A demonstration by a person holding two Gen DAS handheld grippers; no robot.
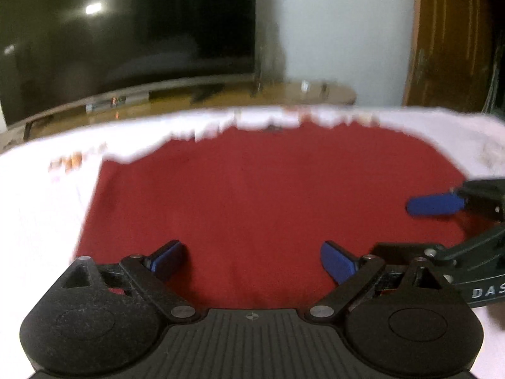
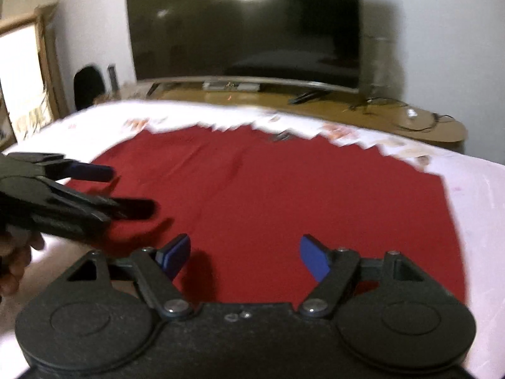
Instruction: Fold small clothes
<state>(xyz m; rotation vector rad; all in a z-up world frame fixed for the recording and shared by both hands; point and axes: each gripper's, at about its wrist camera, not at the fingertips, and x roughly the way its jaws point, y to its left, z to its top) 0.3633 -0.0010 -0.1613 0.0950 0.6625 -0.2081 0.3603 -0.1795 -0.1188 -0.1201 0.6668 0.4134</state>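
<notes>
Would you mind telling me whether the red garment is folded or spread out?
Spread out: the red cloth garment lies flat across the white sheet, with no fold-over visible.

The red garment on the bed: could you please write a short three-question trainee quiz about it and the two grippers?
1. True or false: the left gripper is clamped on the red garment.
2. The garment lies on: A) a white sheet B) a wooden floor C) a chair.
3. Fill in: behind the white sheet stands a dark ____.

Key: 1 false, both it and the right gripper are open and hold nothing; 2 A; 3 television.
</notes>
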